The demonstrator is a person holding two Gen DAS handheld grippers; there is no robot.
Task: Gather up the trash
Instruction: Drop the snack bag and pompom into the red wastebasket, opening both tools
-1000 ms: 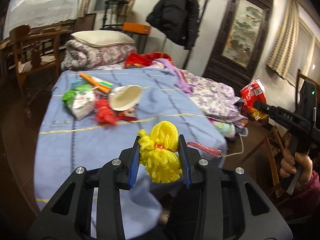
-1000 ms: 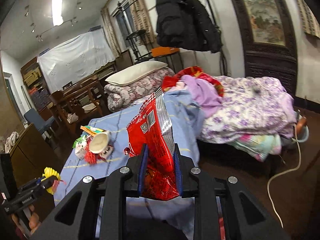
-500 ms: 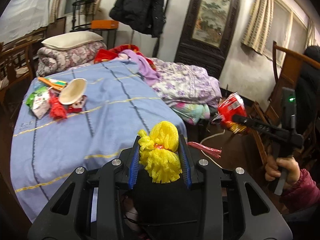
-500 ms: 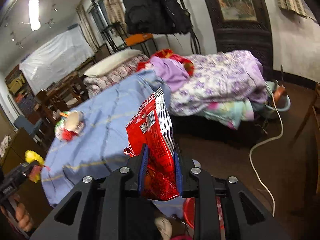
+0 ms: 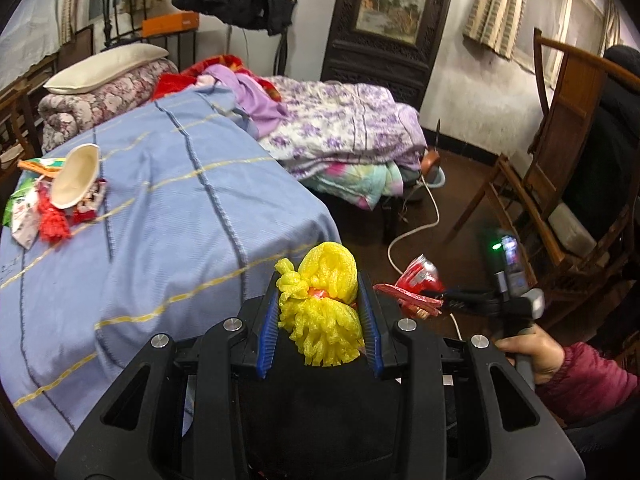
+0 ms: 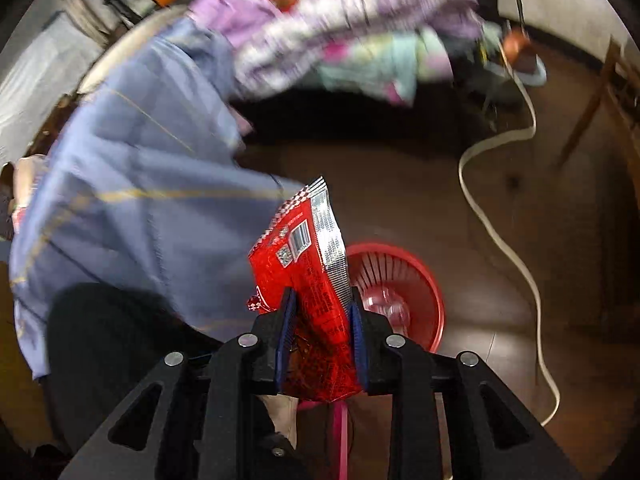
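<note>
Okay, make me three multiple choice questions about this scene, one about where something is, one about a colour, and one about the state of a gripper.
1. Where is the red basket?
A. on the blue bedspread
B. on the floor beyond the right gripper
C. on the wooden chair

2. What colour is the foam net in the left gripper?
A. yellow
B. green
C. white

3. What is the right gripper doing?
A. open, holding nothing
B. shut on a paper bowl
C. shut on the red snack bag

Answers: 1 B, the right wrist view shows it on the dark floor just past the fingers. 2 A, the left wrist view shows yellow mesh between the blue pads. 3 C, the bag sits clamped between both pads.
</note>
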